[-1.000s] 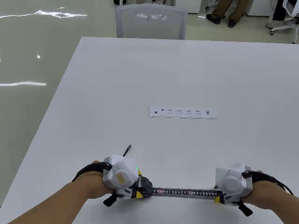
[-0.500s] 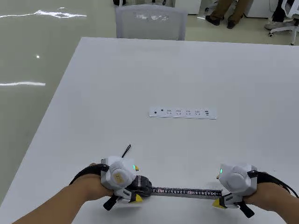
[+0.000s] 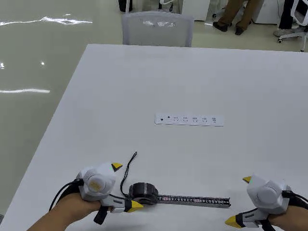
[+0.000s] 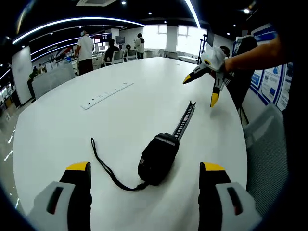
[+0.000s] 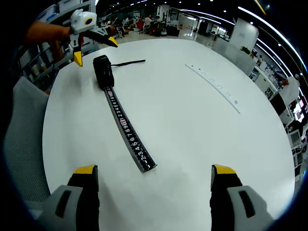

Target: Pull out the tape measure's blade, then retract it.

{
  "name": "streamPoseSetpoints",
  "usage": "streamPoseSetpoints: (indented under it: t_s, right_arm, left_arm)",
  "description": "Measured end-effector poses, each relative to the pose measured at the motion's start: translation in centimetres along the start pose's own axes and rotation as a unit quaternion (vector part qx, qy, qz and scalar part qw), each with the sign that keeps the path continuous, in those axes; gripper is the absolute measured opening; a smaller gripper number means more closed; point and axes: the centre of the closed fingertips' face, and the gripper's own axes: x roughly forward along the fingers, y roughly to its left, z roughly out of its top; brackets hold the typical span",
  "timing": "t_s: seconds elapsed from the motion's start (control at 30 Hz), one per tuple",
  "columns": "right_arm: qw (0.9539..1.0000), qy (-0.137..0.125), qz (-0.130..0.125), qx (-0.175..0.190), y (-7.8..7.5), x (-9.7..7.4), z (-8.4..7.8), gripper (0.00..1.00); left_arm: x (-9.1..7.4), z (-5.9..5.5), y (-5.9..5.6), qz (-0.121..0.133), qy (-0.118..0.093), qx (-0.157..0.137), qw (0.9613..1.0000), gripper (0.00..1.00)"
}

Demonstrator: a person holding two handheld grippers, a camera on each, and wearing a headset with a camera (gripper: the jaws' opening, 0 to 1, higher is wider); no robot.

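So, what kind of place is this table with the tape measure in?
Most likely an open-plan office. A large white table carries a power socket strip, a grey office chair stands at its far end, and people are at other desks further back.

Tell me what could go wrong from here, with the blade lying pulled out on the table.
1. The blade lies extended while the left gripper and the right gripper are both open and off it. If its lock is released, it may whip back, and the unheld tape measure case may skid.
2. The black strap curls beside the left gripper and could snag a jaw on the regrasp.
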Motion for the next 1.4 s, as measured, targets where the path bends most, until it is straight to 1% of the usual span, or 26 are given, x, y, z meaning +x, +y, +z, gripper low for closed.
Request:
streamPoseSetpoints:
  t_s: [0.03,0.07,0.1,0.13,0.2,0.23,0.27,0.33,0.4,0.47,0.53,0.6,0.7,0.77,0.83,0.87,0.93,0.97,1.03,1.1,1.13,1.2,1.23,1.27,1.33,1.4]
  right_arm:
    - [0.9997,-0.014,-0.010,0.019,-0.2,-0.4,0.1,1.00]
    - [0.9981,-0.037,-0.029,0.039,-0.6,-1.3,0.5,1.00]
    - [0.9972,-0.045,-0.037,0.047,-0.7,-1.8,0.4,1.00]
    - [0.9959,-0.051,-0.038,0.064,-0.2,-2.6,0.3,1.00]
    - [0.9938,-0.061,-0.046,0.080,0.0,-3.4,0.0,1.00]
    - [0.9936,-0.060,-0.034,0.089,0.7,-3.8,-0.5,1.00]
    - [0.9936,-0.054,-0.032,0.093,1.0,-4.0,-0.9,1.00]
    - [0.9944,-0.053,-0.041,0.082,1.2,-4.6,-1.9,1.00]
    - [0.9932,-0.055,-0.042,0.094,1.7,-5.4,-2.6,1.00]
    - [0.9930,-0.056,-0.044,0.094,2.0,-5.9,-3.4,1.00]
    - [0.9925,-0.058,-0.045,0.098,2.2,-6.2,-3.9,1.00]
    - [0.9912,-0.065,-0.051,0.104,2.6,-6.8,-3.9,1.00]
    - [0.9885,-0.075,-0.056,0.119,3.2,-7.5,-4.1,1.00]
    - [0.9882,-0.077,-0.061,0.117,3.4,-7.8,-4.4,1.00]
    - [0.9874,-0.081,-0.066,0.119,3.6,-8.2,-4.6,1.00]
    - [0.9860,-0.088,-0.063,0.127,3.8,-8.4,-4.7,1.00]
    - [0.9849,-0.107,-0.062,0.121,4.3,-8.8,-4.4,1.00]
    - [0.9861,-0.104,-0.064,0.112,4.5,-9.0,-4.7,1.00]
    - [0.9855,-0.108,-0.066,0.113,4.8,-9.5,-4.9,1.00]
    - [0.9844,-0.111,-0.073,0.116,4.8,-9.9,-5.0,1.00]
    - [0.9833,-0.115,-0.074,0.121,4.7,-10.2,-5.3,1.00]
    - [0.9806,-0.124,-0.077,0.131,4.9,-10.7,-5.1,1.00]
    - [0.9804,-0.125,-0.080,0.130,5.0,-10.9,-5.1,1.00]
    - [0.9805,-0.125,-0.081,0.128,5.1,-10.9,-5.3,1.00]
    - [0.9824,-0.116,-0.071,0.129,5.6,-10.9,-5.8,0.99]
    - [0.9830,-0.112,-0.073,0.126,6.0,-11.0,-6.0,0.99]
  left_arm:
    - [-0.4,-0.7,0.1,0.005,0.000,-0.005,1.0000,0.92]
    - [-1.1,-1.5,0.1,0.014,0.000,-0.015,0.9998,0.93]
    - [-1.6,-1.9,0.2,0.023,0.001,-0.022,0.9995,0.93]
    - [-2.5,-2.4,0.6,0.045,-0.005,-0.018,0.9988,0.93]
    - [-3.6,-2.6,0.8,0.058,-0.025,-0.037,0.9974,0.95]
    - [-4.4,-3.0,1.2,0.072,-0.031,-0.048,0.9958,0.98]
    - [-4.9,-3.3,1.3,0.076,-0.030,-0.050,0.9954,0.99]
    - [-6.0,-3.7,1.5,0.082,-0.043,-0.067,0.9935,0.99]
    - [-7.0,-4.1,1.3,0.087,-0.041,-0.071,0.9929,0.99]
    - [-7.8,-4.3,1.2,0.090,-0.048,-0.079,0.9916,0.99]
    - [-8.4,-3.8,1.2,0.097,-0.068,-0.074,0.9901,0.99]
    - [-9.0,-4.1,1.1,0.098,-0.068,-0.077,0.9898,0.99]
    - [-9.5,-3.9,0.1,0.095,-0.067,-0.085,0.9896,0.99]
    - [-9.9,-3.8,-0.5,0.093,-0.068,-0.091,0.9892,0.99]
    - [-10.4,-3.6,-0.6,0.101,-0.078,-0.089,0.9878,0.99]
    - [-10.7,-3.5,-0.8,0.103,-0.080,-0.091,0.9872,0.99]
    - [-11.2,-3.3,-1.0,0.109,-0.082,-0.095,0.9861,0.99]
    - [-11.5,-3.8,-0.7,0.112,-0.087,-0.096,0.9853,0.99]
    - [-12.2,-3.5,-0.8,0.121,-0.101,-0.087,0.9838,0.99]
    - [-12.5,-3.8,-1.0,0.122,-0.100,-0.090,0.9834,0.99]
    - [-12.8,-4.0,-1.0,0.125,-0.099,-0.091,0.9830,0.99]
    - [-13.1,-4.2,-1.3,0.128,-0.099,-0.089,0.9829,0.99]
    - [-13.3,-4.6,-1.2,0.128,-0.098,-0.091,0.9827,0.99]
    - [-13.4,-4.8,-1.3,0.129,-0.098,-0.092,0.9825,0.99]
    - [-13.8,-5.0,-1.4,0.132,-0.099,-0.091,0.9821,0.99]
    - [-14.1,-5.2,-1.4,0.134,-0.099,-0.091,0.9818,0.99]
